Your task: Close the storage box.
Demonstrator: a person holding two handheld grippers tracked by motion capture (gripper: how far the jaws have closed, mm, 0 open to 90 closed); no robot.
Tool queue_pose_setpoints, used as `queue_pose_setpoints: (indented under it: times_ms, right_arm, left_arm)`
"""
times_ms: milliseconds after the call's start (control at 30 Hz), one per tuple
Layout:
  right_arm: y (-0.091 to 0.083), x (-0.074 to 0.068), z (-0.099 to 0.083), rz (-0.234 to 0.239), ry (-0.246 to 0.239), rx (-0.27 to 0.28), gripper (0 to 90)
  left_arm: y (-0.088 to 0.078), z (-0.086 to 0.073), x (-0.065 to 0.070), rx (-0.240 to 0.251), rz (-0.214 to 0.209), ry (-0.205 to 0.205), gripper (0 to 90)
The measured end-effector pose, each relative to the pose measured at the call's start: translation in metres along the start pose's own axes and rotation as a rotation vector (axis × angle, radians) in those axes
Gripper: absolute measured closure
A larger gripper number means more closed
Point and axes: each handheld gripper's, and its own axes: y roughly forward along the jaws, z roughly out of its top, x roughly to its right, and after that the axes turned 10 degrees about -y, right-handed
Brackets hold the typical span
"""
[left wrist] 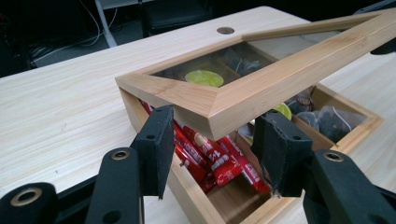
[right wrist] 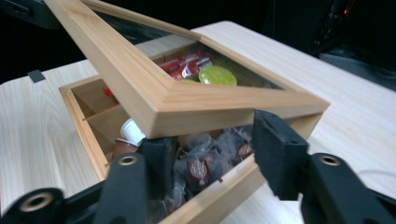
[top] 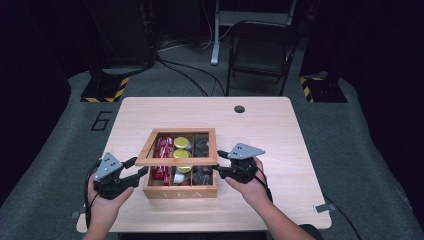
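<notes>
A wooden tea box (top: pixel 181 189) sits near the front edge of the table (top: pixel 280 125), its front wall stamped with the letters "TEA". The glass-windowed lid (top: pixel 177 161) is raised off the box and held tilted above it, one front corner in each tool. The left tool (top: pixel 136 173) pinches the lid's left front corner, its pads either side of the wooden frame as the left gripper view (left wrist: pixel 212 140) shows. The right tool (top: pixel 219 164) grips the right front corner, and in the right gripper view (right wrist: pixel 212 140) its jaws straddle the frame's mitred corner. Under the lid lie red stick packets (left wrist: pixel 219 161) with white print, a "4" the only character I can make out; yellow-green capsules (top: pixel 181 143) sit in the middle compartment, and dark tea bags (right wrist: pixel 198 168) bearing a small red crest too blurred to read fill the right one. A small white-topped capsule (right wrist: pixel 131 132) rests against a divider. The table is bare left, right and behind the box, with a round cable hole (top: pixel 239 109) near the far edge. A folding chair (top: pixel 260 50) stands well beyond the table.
</notes>
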Motion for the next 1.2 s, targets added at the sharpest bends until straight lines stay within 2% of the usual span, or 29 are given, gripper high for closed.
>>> queue_pose_setpoints:
  times_ms: [167, 400, 467, 533, 567, 667, 733, 767, 867, 933, 1033, 1067, 1100, 1200]
  right_arm:
    - [0.0, 0.001, -0.006, 0.031, 0.051, 0.006, 55.0]
    - [0.001, -0.004, -0.013, 0.037, 0.046, -0.012, 55.1]
    - [0.001, -0.007, -0.018, 0.034, 0.032, -0.025, 55.0]
    - [0.002, -0.008, -0.019, 0.037, 0.03, -0.029, 55.0]
    - [0.003, -0.01, -0.022, 0.059, 0.032, -0.036, 55.2]
    - [0.006, -0.015, -0.023, 0.079, -0.025, -0.053, 55.0]
    - [0.007, -0.017, -0.023, 0.086, -0.037, -0.065, 54.7]
    - [0.008, -0.02, -0.025, 0.088, -0.051, -0.085, 54.7]
    - [0.009, -0.019, -0.027, 0.096, -0.059, -0.091, 52.9]
    - [0.007, -0.017, -0.029, 0.094, -0.043, -0.103, 52.8]
    - [0.003, -0.006, -0.033, 0.079, 0.025, -0.114, 52.9]
    - [0.003, -0.006, -0.033, 0.079, 0.025, -0.114, 52.9]
    - [0.001, -0.002, -0.035, 0.062, 0.065, -0.124, 53.1]
    - [0.002, 0.001, -0.037, 0.053, 0.073, -0.136, 53.2]
  left_arm:
    - [0.001, -0.003, 0.0, -0.004, -0.003, 0.006, 48.6]
    - [0.003, -0.015, -0.003, -0.011, -0.025, 0.0, 48.3]
    - [0.005, -0.021, -0.004, -0.021, -0.029, -0.009, 48.2]
    - [0.006, -0.023, -0.004, -0.027, -0.031, -0.001, 47.7]
    - [0.008, -0.027, -0.004, -0.026, -0.028, -0.001, 47.6]
    - [0.009, -0.032, -0.006, -0.035, -0.042, -0.001, 47.6]
    - [0.01, -0.035, -0.006, -0.032, -0.045, -0.004, 47.8]
    - [0.012, -0.038, -0.007, -0.048, -0.05, -0.004, 47.9]
    - [0.014, -0.038, -0.007, -0.068, -0.041, 0.003, 47.9]
    - [0.015, -0.038, -0.007, -0.072, -0.042, 0.004, 48.2]
    - [0.012, -0.041, -0.007, -0.078, -0.052, -0.004, 49.3]
    - [0.012, -0.041, -0.007, -0.078, -0.052, -0.004, 49.4]
    - [0.011, -0.042, -0.008, -0.082, -0.055, 0.003, 49.6]
    - [0.012, -0.047, -0.008, -0.089, -0.06, -0.001, 49.7]
